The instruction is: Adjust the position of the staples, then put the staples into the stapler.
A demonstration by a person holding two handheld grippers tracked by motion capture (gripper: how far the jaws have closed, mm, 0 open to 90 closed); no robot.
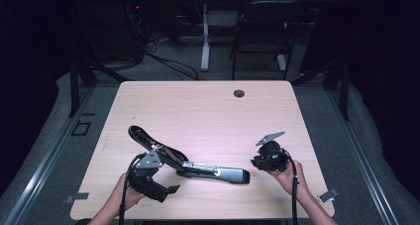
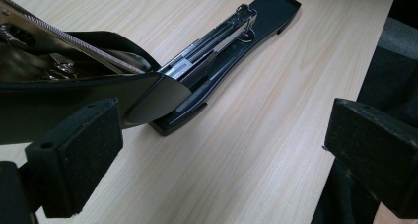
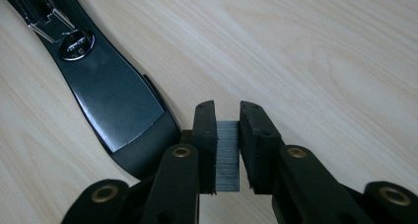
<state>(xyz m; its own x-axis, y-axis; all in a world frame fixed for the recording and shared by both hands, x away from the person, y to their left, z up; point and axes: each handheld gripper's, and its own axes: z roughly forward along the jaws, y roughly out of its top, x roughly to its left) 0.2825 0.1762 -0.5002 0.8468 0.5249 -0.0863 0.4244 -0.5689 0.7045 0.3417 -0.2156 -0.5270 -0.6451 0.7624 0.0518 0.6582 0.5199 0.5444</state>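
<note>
Your right gripper [image 3: 227,135] pinches a staple strip [image 3: 227,155] near the table's [image 1: 208,106] front right corner; your left gripper's [image 2: 222,150] jaws are spread beside the opened stapler [image 1: 198,168].

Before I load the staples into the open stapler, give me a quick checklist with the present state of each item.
1. Staples held: ok. The right gripper has its jaws shut on the strip of staples.
2. Stapler open: ok. The stapler lies on the table with its top arm swung up.
3. Staple channel exposed: ok. The metal channel shows along the base.
4. Channel free of old staples: cannot tell.
5. Top arm kept up: cannot tell. The left gripper is open beside it, and any contact is unclear.
6. Strip lined up with channel: not ok. The strip sits off the stapler's front end, over bare table.
</note>
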